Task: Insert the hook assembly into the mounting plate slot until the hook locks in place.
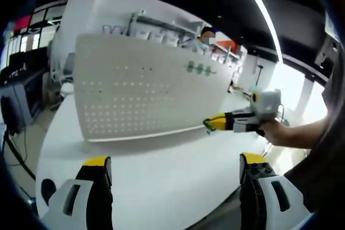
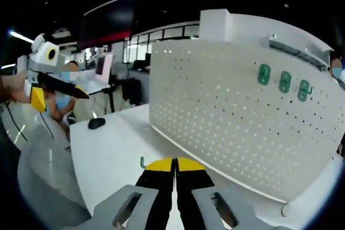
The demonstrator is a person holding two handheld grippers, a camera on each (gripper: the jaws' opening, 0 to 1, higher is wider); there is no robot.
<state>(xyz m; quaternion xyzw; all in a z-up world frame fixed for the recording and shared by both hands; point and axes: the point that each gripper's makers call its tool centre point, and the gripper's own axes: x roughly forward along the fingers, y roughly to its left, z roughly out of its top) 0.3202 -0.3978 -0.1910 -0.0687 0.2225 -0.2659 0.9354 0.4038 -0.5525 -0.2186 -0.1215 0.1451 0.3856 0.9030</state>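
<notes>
A white pegboard plate stands upright on the white table. Three green hooks sit in its holes near one top corner. My left gripper is open, its yellow-tipped jaws wide apart over the table in front of the board, with nothing between them. My right gripper reaches in from the right, close to the board's lower corner. In the right gripper view my right gripper is shut on a green hook, whose curved end pokes out to the left. The pegboard, its green hooks and my left gripper also appear there.
A black mouse lies near the table's far edge. A small pale hook sits by the board's lower edge. A person's hand holds the right gripper. A person sits behind the table, with desks and monitors around.
</notes>
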